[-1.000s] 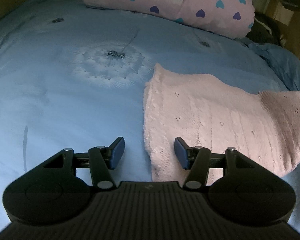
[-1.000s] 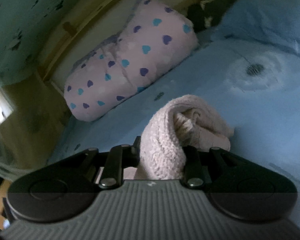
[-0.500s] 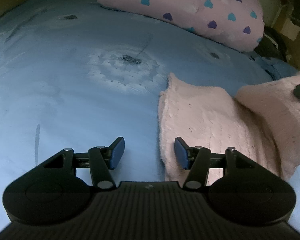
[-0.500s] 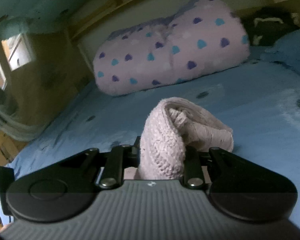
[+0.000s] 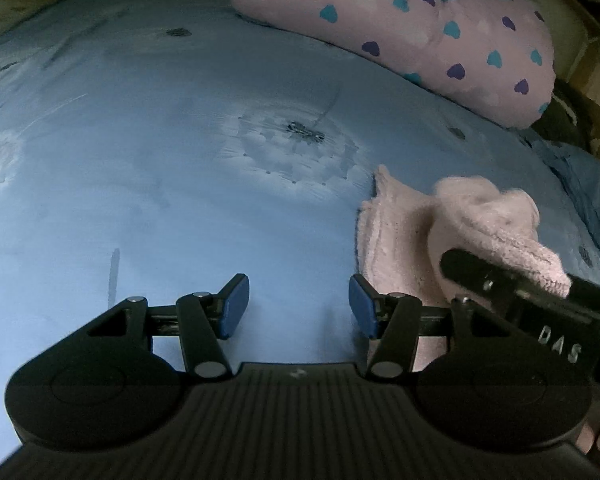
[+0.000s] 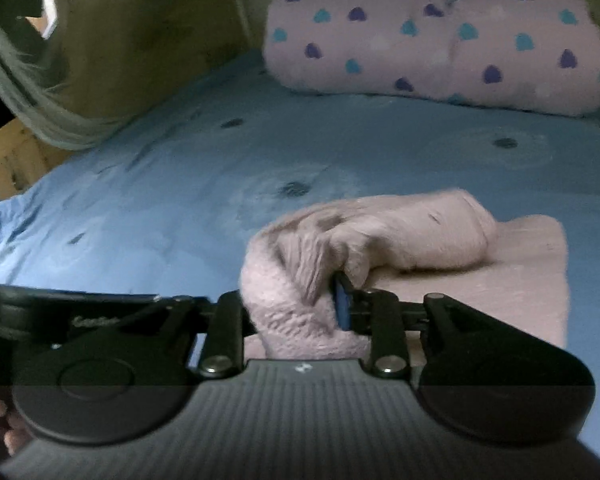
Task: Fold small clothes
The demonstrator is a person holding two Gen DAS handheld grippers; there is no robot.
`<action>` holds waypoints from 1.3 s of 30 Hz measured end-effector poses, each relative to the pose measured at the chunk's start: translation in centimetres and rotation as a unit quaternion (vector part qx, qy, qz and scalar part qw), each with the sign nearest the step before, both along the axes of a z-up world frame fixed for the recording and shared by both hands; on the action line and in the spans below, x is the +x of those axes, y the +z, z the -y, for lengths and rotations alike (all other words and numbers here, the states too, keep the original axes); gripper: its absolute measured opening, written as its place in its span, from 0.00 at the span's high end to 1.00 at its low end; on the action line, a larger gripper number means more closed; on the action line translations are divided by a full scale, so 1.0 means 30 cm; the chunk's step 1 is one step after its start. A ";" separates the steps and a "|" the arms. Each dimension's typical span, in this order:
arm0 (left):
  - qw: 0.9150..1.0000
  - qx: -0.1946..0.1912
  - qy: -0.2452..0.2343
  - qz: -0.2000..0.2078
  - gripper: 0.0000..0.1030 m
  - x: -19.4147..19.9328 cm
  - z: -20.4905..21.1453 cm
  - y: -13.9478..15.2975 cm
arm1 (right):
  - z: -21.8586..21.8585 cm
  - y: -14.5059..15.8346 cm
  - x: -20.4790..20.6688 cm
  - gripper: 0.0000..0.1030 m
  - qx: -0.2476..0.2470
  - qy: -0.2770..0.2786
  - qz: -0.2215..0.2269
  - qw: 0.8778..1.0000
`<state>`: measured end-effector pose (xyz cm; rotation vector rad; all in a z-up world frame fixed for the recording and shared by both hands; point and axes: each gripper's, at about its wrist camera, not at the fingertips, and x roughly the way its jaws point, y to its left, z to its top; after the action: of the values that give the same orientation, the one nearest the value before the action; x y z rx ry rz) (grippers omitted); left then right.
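Right gripper (image 6: 292, 300) clutches a bunched fold of the pink knit garment (image 6: 420, 240), its jaws having just been opening; "DAS" seems printed on its body. Left gripper (image 5: 298, 304) gapes over blue bedsheet (image 5: 160, 160), garment just right.

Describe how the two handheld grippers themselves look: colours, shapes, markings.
Both are matte black. The left gripper has a ribbed central body, two round disc-shaped housings, angular linkage arms with silver screw heads, and blue pads on its fingers. The right gripper matches, with a blue pad visible on one finger. From the left wrist view its side shows white letters "DAS".
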<state>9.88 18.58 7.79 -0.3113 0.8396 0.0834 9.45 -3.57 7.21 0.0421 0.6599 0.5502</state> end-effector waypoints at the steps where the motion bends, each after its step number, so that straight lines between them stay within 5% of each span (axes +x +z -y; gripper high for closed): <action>1: 1.000 -0.002 0.002 0.001 0.40 -0.002 -0.006 0.001 | -0.004 0.001 -0.009 0.62 0.002 0.006 0.002 1.000; 11: 0.999 -0.041 0.006 0.029 0.40 -0.029 -0.028 0.030 | 0.099 0.065 -0.117 0.60 0.044 0.059 0.028 0.997; 20: 0.996 -0.052 -0.055 0.056 0.40 -0.045 0.082 0.054 | 0.310 0.046 -0.185 0.59 0.037 -0.037 0.052 0.997; 26: 0.991 -0.051 -0.105 0.063 0.40 -0.049 0.180 0.042 | 0.381 -0.013 -0.251 0.47 -0.009 -0.074 0.070 0.995; 37: 0.990 0.032 -0.123 0.066 0.40 -0.036 0.276 -0.023 | 0.313 -0.147 -0.272 0.45 -0.101 -0.074 0.092 0.988; 39: 0.991 0.050 -0.112 0.057 0.46 -0.025 0.281 -0.042 | 0.305 -0.152 -0.261 0.45 -0.102 -0.082 0.096 0.987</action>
<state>9.13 10.14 6.54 -0.1238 0.7503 -0.1012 1.61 -12.74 2.65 -0.1452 0.5165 0.3209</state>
